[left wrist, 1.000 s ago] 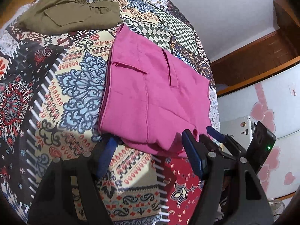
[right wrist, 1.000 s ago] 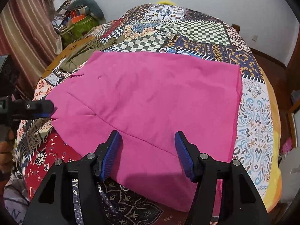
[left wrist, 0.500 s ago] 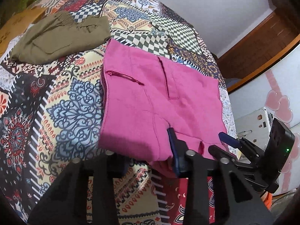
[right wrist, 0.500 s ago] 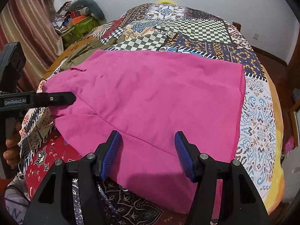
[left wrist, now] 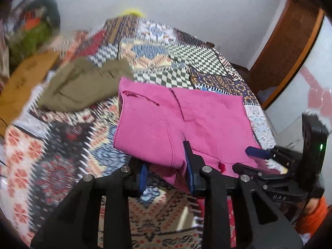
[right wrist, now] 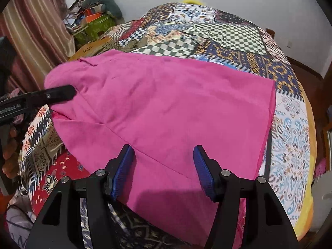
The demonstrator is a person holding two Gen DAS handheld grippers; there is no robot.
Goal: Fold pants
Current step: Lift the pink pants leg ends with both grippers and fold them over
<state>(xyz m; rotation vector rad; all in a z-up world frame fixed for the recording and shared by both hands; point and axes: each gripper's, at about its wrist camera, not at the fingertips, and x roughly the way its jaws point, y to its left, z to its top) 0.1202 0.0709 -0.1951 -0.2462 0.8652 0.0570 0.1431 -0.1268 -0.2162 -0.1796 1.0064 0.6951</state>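
The pink pants (left wrist: 182, 120) lie folded on the patterned bedspread (left wrist: 62, 145). My left gripper (left wrist: 166, 172) is shut on the near edge of the pants and lifts it off the bed. In the right wrist view the pants (right wrist: 166, 108) fill the middle, and the left gripper (right wrist: 62, 94) shows at the left, clamped on the raised pink edge. My right gripper (right wrist: 164, 172) is open, its blue pads on either side of the near hem, just above the cloth. It also shows in the left wrist view (left wrist: 255, 153) at the right.
Olive-green pants (left wrist: 83, 87) lie folded at the far left of the bed. A pile of bags and clutter (right wrist: 93, 20) stands by the striped curtain (right wrist: 31, 31). A wooden door frame (left wrist: 290, 51) and a white cabinet are on the right. The bed's right edge (right wrist: 309, 166) drops off.
My left gripper has shut on the near edge of the pink pants and raised it, swinging toward the head of the bed. The right gripper has stayed put and open.
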